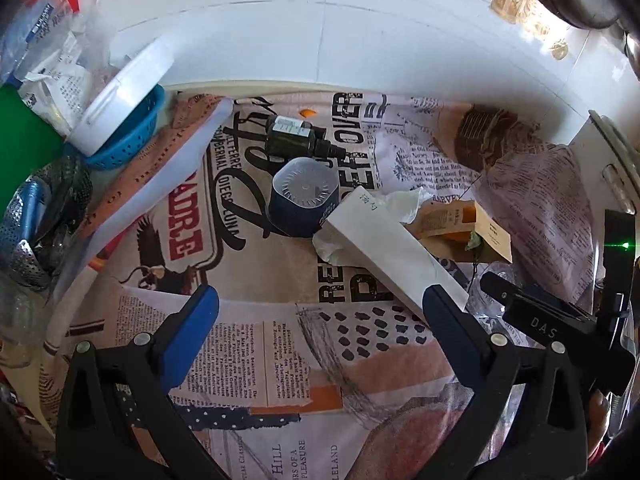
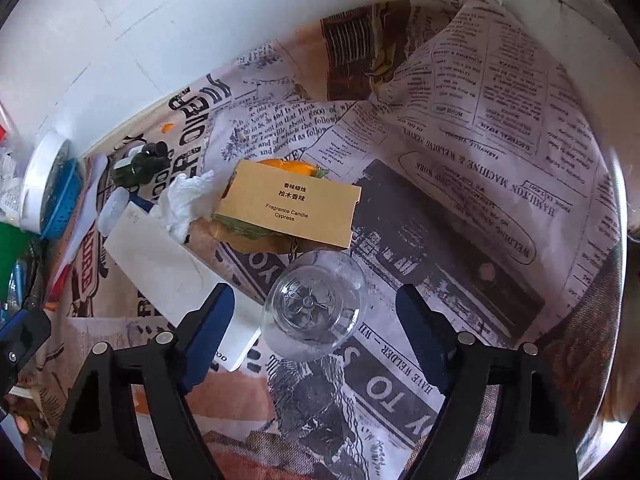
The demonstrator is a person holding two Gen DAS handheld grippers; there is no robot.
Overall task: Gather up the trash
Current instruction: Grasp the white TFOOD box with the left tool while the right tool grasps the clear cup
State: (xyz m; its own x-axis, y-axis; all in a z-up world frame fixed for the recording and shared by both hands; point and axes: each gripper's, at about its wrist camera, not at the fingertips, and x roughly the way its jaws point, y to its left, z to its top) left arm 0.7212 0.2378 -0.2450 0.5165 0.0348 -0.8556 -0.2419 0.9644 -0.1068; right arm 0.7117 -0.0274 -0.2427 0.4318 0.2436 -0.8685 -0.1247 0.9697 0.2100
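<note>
Trash lies on a newspaper-print cloth. A long white box lies diagonally, also in the right wrist view. Near it are a crumpled tissue, a tan candle box over orange peel, a dark green bottle and a blue cup with clear lid. A clear plastic bottle lies between the wide-apart fingers of my open right gripper, untouched. My left gripper is open and empty, its right finger by the white box's near end.
A blue basket with a white lid, bags and a metal strainer crowd the left edge. A white cutting board leans there. White tiled wall runs behind. The cloth bunches up at the right.
</note>
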